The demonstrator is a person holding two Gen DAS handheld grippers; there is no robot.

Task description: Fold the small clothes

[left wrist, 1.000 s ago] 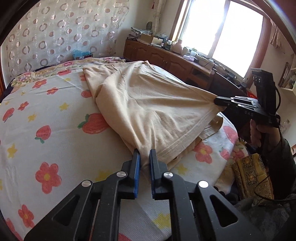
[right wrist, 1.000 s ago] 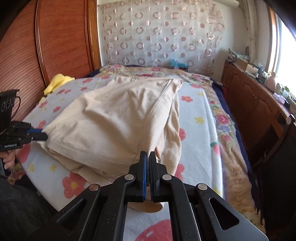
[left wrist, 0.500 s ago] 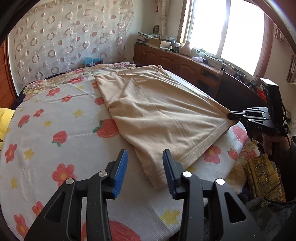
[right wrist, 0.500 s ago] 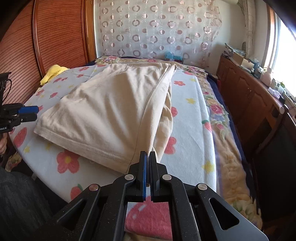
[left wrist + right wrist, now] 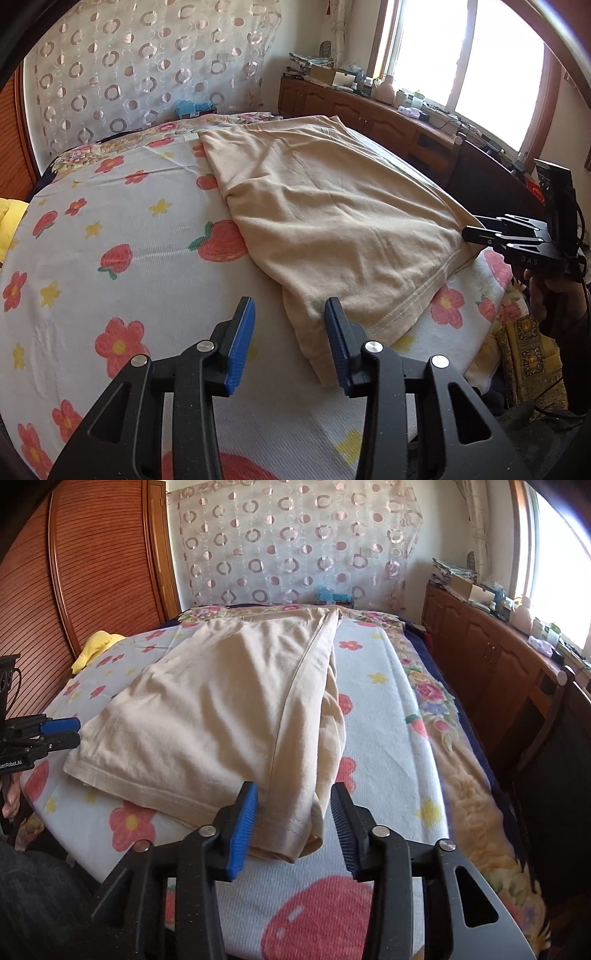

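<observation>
Now the left gripper is hovering with fingers spread wide, gripping nothing, the hem corner of the one beige garment lying just at 1 o'clock of its gap. Folded lengthwise, that garment is resting on the flowered bed. At 3 o'clock, the right gripper is likewise gaping and empty, its fingers straddling the opposite hem corner. Risk, I judge: loose layers are apt to slide, so the next pinch might catch only the top layer.

1. Garment is showing plain beige.
2. Bedsheet is displaying red flowers, strawberries and yellow stars on white.
3. Curtain is showing pinkish rings on grey.
4. Gripper pads are showing blue.
</observation>
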